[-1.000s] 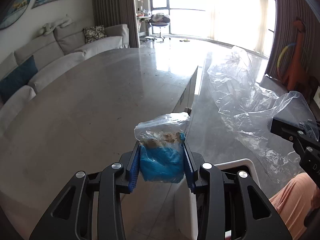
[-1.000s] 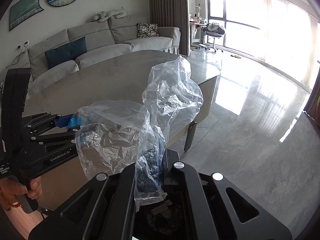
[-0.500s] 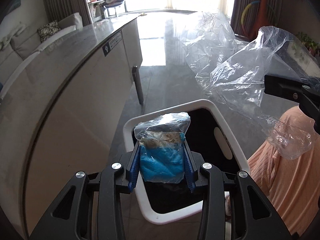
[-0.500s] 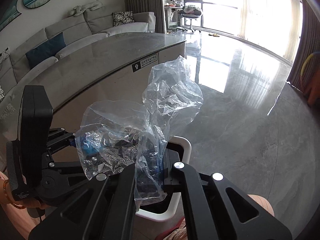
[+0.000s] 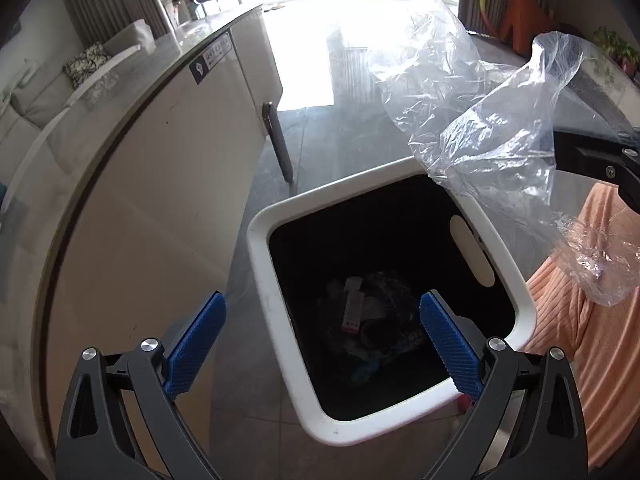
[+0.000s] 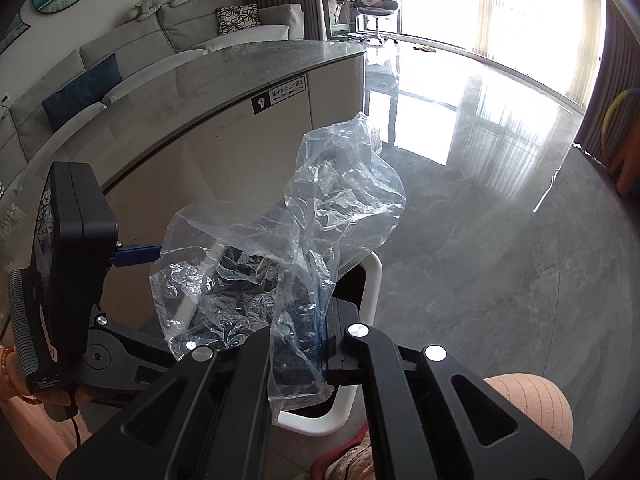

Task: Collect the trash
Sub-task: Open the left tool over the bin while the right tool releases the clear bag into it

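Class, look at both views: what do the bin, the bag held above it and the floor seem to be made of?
Bin: likely moulded plastic, smooth white rim with rounded corners, dark inside.
Bag: thin clear plastic film, crinkled, glossy and see-through.
Floor: probably polished stone or tile, grey and veined, mirroring the window light.

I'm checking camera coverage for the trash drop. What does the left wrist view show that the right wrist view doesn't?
Only the left wrist view looks into the white bin, showing the trash at its bottom, framed by the left hand-held gripper, whose jaws have just opened and hold nothing. Only the right wrist view shows the right hand-held gripper shut on the clear plastic bag, plus the sofa's blue cushion. Both show the bag, bin rim and counter.
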Available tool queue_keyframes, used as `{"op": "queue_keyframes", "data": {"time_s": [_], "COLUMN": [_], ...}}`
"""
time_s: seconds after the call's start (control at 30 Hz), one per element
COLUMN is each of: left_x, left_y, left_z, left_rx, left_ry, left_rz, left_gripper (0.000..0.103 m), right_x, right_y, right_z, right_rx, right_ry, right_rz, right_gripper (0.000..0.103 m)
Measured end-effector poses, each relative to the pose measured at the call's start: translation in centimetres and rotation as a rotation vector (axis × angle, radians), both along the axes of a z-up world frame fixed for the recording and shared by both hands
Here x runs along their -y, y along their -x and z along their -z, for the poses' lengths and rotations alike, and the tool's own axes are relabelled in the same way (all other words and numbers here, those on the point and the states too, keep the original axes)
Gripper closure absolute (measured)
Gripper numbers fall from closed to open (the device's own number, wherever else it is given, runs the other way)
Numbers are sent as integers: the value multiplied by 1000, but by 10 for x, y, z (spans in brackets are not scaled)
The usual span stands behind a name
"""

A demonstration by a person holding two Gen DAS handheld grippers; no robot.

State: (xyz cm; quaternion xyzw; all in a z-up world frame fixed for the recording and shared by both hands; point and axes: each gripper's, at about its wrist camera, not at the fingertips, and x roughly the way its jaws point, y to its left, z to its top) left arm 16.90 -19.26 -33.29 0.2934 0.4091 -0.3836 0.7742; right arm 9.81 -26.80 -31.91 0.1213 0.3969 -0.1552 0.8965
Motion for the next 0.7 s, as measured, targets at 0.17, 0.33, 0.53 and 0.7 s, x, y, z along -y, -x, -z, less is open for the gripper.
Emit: {"op": "queue_keyframes", "data": {"time_s": [0.17,0.33,0.53,0.7], "left_x": [-16,-45,-74,-83], "left_y": [-4,-17,-31,-34], "left_z": [-26,-46,-63,-62], "left_rx": [71,104,101,111], "left_ry": [57,99,149,153], "left_rz": [-43,-110,-172,-189], "left_gripper": [6,6,6,6], "right_x": [-3,-9,-22,-29], "right_y": [-5,-15,-25,-32], "right_z": [5,26,56,74], "right_rx": [-9,-58,-142,-226], "right_ry": [-5,-32,-63,-63], "right_rz": [-18,-43,-75,-81], "right_gripper": [101,101,101,18]}}
